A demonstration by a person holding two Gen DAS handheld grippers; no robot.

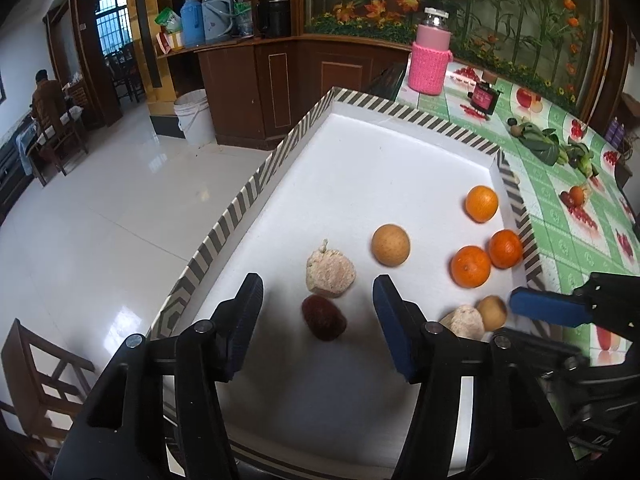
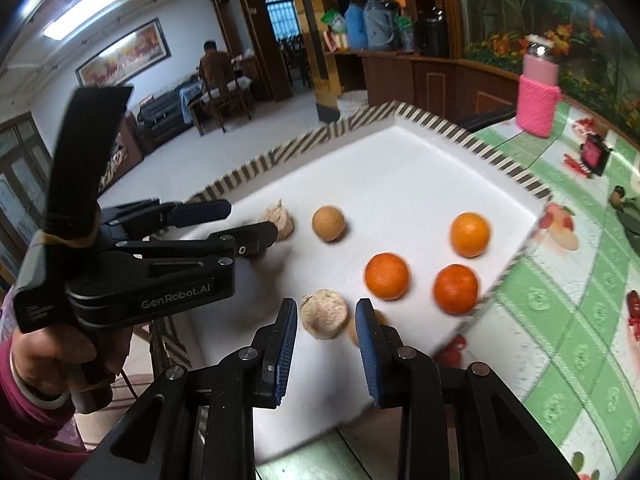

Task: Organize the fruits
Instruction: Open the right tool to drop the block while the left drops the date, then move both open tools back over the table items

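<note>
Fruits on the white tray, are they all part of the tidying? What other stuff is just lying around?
Part of the job: white tray, oranges, tan round fruit, pale lumpy fruits, dark red fruit, small yellow fruit.
Just lying about: pink bottle, leafy greens, dark pink box, white bucket.

A matt white tray (image 1: 360, 152) with a striped paper-like rim is seen. Beside it, a glossy plastic tablecloth (image 1: 560, 236) is spread. The oranges (image 1: 471, 267) look smooth and shiny; the pale lumps (image 1: 330, 270) near them look rough. A knitted sleeve covers the bottle (image 1: 429, 65).
</note>
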